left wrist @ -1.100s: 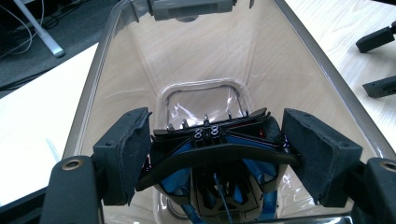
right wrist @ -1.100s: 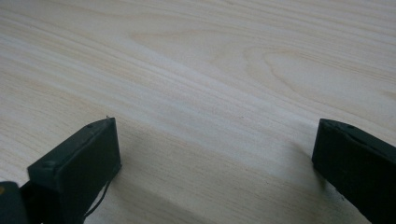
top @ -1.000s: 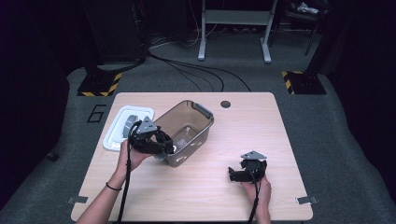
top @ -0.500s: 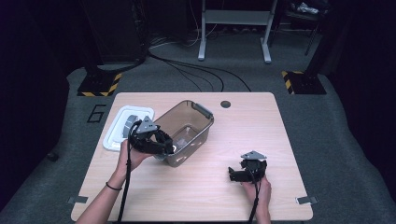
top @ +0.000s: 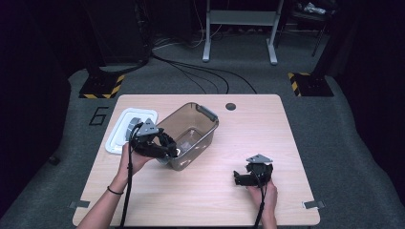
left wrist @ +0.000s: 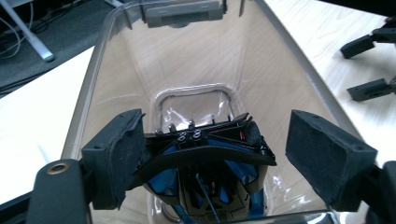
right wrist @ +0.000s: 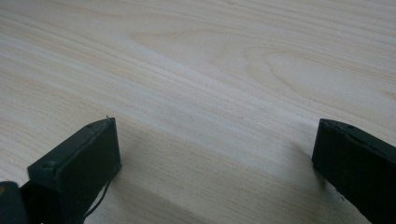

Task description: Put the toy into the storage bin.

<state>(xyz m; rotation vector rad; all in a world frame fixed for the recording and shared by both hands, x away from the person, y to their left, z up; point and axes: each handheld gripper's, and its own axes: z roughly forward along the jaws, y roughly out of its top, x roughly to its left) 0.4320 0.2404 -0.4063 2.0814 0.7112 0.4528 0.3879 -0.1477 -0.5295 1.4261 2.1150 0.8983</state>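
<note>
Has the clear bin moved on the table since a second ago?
No. The clear bin sits the same way beside the white lid.

Bin (top: 191,131) near table (top: 286,143) centre, tilted. Lid (top: 122,129) just left of bin, flat on table. Left gripper (top: 169,149) at bin's near rim, reaching inside (left wrist: 210,135). Right gripper (top: 237,177) right of bin and nearer the front edge, well apart. Hole (top: 230,106) behind bin, by far edge.
</note>
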